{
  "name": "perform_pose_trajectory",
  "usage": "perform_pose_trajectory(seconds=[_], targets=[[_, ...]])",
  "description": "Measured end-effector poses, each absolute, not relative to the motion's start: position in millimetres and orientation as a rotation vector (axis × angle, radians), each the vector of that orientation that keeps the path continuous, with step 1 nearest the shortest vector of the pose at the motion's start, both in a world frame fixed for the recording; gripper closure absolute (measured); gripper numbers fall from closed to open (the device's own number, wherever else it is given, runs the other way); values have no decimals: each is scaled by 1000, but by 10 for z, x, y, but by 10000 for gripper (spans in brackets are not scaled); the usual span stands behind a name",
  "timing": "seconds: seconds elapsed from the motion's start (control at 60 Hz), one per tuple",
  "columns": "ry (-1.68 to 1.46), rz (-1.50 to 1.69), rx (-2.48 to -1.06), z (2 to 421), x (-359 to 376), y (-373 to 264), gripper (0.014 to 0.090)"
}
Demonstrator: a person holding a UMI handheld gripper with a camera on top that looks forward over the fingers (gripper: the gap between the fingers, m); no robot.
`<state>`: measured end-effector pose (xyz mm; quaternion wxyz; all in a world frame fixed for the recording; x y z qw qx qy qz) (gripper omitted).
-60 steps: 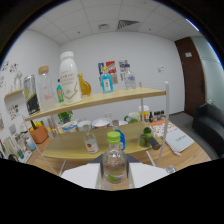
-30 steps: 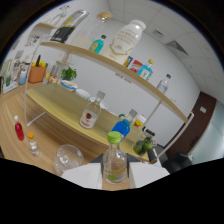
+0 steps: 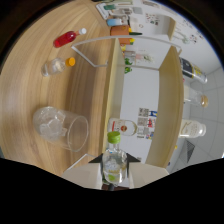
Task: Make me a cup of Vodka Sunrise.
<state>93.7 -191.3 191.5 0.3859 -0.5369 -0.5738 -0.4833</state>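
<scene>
My gripper [image 3: 114, 172] is shut on a small clear bottle [image 3: 113, 161] with a green cap [image 3: 114, 136]. The bottle stands between the white fingers [image 3: 82, 171] and holds a little pale liquid. The gripper is rolled far over, so the table and shelves appear on their side. A clear glass [image 3: 60, 129] with ice cubes in it sits on the wooden table [image 3: 30, 75], just ahead of the fingers and to the left of the bottle's cap. The cap is near the glass's rim but apart from it.
Beyond the glass lie a small clear bottle with an orange cap [image 3: 57, 65] and a red bottle with a white cap [image 3: 67, 38]. A two-tier wooden shelf [image 3: 116, 80] with white rails carries a labelled bottle [image 3: 122, 127], more bottles and an orange pot [image 3: 120, 31].
The gripper has rolled steadily over with the green-capped bottle in it. The view swung from level shelves to a sideways scene, and the ice glass has come close ahead of the fingers.
</scene>
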Motion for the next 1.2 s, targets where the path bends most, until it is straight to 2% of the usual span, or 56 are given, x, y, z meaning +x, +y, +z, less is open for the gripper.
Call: perform_pose_trajectory(seconds=[0.133, 0.267, 0.433, 0.6, 0.75, 0.85, 0.983, 1.2], targets=[[-1646, -1386, -1212, 1860, 935, -1844, 693], [-1754, -1463, -1138, 1796, 981, -1844, 693], [-1740, -1431, -1150, 1819, 969, -1855, 691], [-1443, -1215, -1338, 2134, 923, -1893, 693], [-947, -771, -1577, 2516, 900, -1984, 690], [-652, -486, -1645, 2599, 990, -2071, 689], [-351, -199, -1749, 2312, 1155, -2102, 688], [-29, 23, -1927, 1310, 1477, -2011, 689]])
